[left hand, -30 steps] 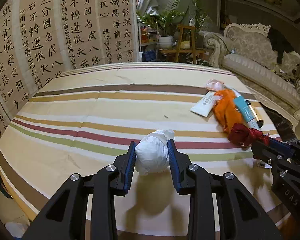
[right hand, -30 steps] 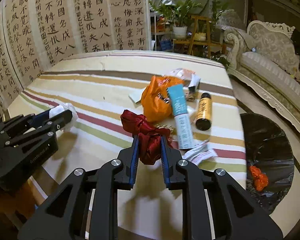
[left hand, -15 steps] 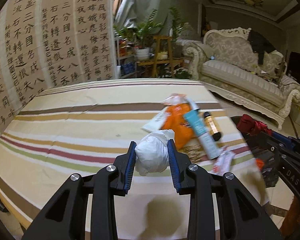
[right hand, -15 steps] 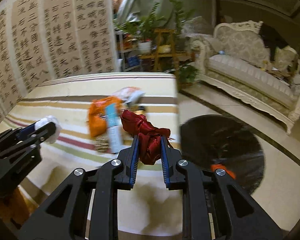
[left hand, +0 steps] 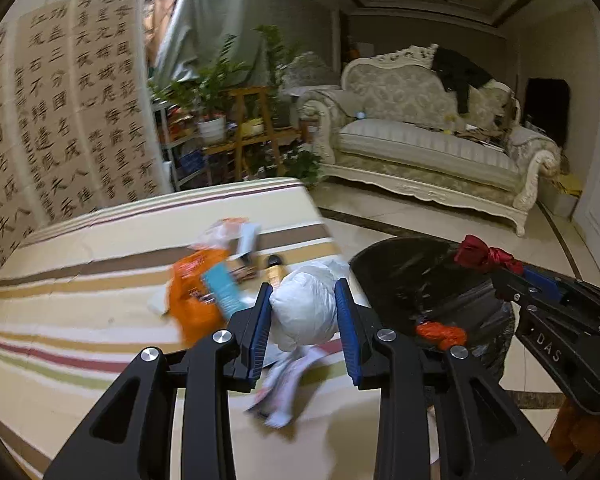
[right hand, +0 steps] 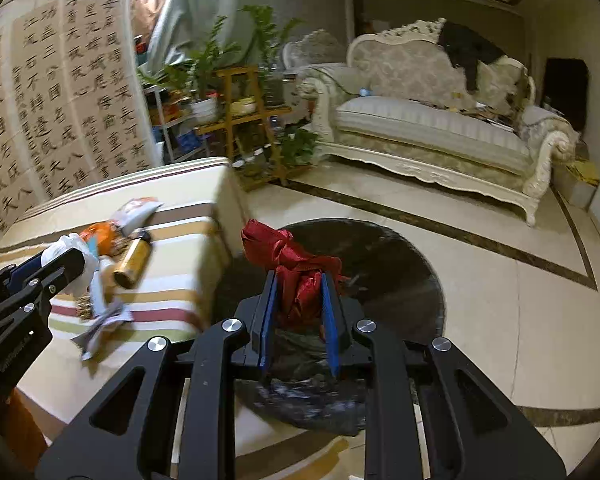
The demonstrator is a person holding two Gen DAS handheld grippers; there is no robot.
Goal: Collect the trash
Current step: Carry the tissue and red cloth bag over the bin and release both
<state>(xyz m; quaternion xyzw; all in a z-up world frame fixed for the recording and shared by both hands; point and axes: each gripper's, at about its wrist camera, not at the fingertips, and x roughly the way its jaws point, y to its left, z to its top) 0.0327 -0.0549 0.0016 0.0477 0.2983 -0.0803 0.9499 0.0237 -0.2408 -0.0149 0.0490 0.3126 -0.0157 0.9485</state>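
Observation:
My left gripper (left hand: 303, 312) is shut on a white crumpled wad (left hand: 306, 308) and holds it above the right end of the striped table (left hand: 80, 280). My right gripper (right hand: 298, 300) is shut on a red crumpled bag (right hand: 296, 264) and holds it over the black-lined trash bin (right hand: 388, 272). The bin also shows in the left wrist view (left hand: 404, 272), with an orange scrap (left hand: 440, 333) inside. The right gripper with the red bag (left hand: 484, 258) shows at the right of the left wrist view.
An orange bag (left hand: 192, 296), a teal tube (left hand: 222, 286), a brown bottle (right hand: 134, 258) and paper scraps (left hand: 284, 384) lie on the table's right end. A cream sofa (right hand: 432, 136) and a plant stand (right hand: 240, 120) stand beyond the tiled floor.
Both grippers have swung to the right, off the table's middle. The right gripper with the red bag now hangs over the bin; the left follows with the white wad.

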